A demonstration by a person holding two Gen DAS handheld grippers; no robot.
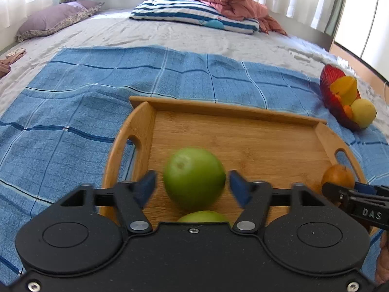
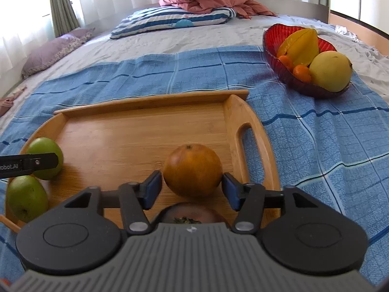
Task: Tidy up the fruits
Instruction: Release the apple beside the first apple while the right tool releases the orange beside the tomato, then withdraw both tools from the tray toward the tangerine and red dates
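A wooden tray (image 1: 243, 136) lies on a blue checked cloth. My left gripper (image 1: 192, 185) is open around a green fruit (image 1: 194, 177) on the tray, pads a little clear of it. A second green fruit (image 1: 204, 216) lies just below it. My right gripper (image 2: 192, 187) is open around an orange fruit (image 2: 193, 169) on the tray (image 2: 136, 131), its pads close to the fruit's sides. A dark brownish fruit (image 2: 192, 215) lies partly hidden behind that gripper's body. Both green fruits (image 2: 46, 155) (image 2: 25, 200) show at the tray's left end.
A red glass bowl (image 2: 274, 48) at the right holds a star fruit (image 2: 301, 46), a yellow fruit (image 2: 330, 70) and small oranges (image 2: 301, 73). It also shows in the left wrist view (image 1: 328, 92). Pillows (image 2: 170, 22) and a pink blanket (image 2: 206, 0) lie at the bed's far end.
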